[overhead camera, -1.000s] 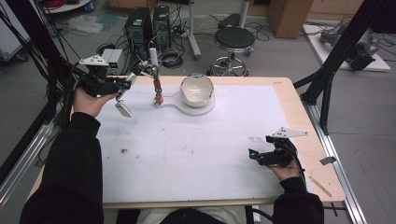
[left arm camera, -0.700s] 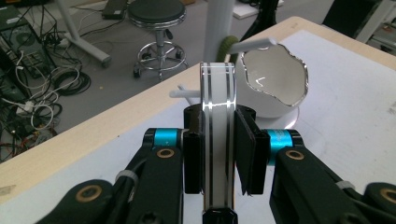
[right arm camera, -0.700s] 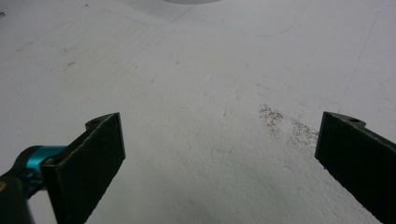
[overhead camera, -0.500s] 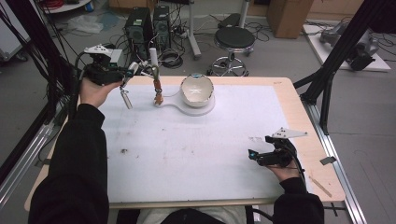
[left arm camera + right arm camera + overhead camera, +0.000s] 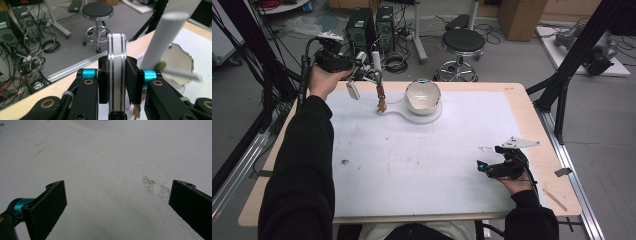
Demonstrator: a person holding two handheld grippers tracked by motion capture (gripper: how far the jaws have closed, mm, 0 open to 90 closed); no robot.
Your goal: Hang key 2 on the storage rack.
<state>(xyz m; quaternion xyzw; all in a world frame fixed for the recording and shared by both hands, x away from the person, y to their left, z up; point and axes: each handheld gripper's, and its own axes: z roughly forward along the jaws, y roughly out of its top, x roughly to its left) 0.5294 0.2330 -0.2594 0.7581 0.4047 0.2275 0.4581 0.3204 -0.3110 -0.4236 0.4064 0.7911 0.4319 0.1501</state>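
My left gripper point(image 5: 353, 64), jaws clenched on the flat white silver-striped handle point(image 5: 116, 75), has lifted it from the white table point(image 5: 412, 165) to the far-left edge beside the white bowl point(image 5: 423, 96), suggesting transport; right gripper point(image 5: 492, 169) rests released.

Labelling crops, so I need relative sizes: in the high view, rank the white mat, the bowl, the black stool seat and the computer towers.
1. White mat
2. Computer towers
3. Stool seat and bowl: look alike, so unranked.
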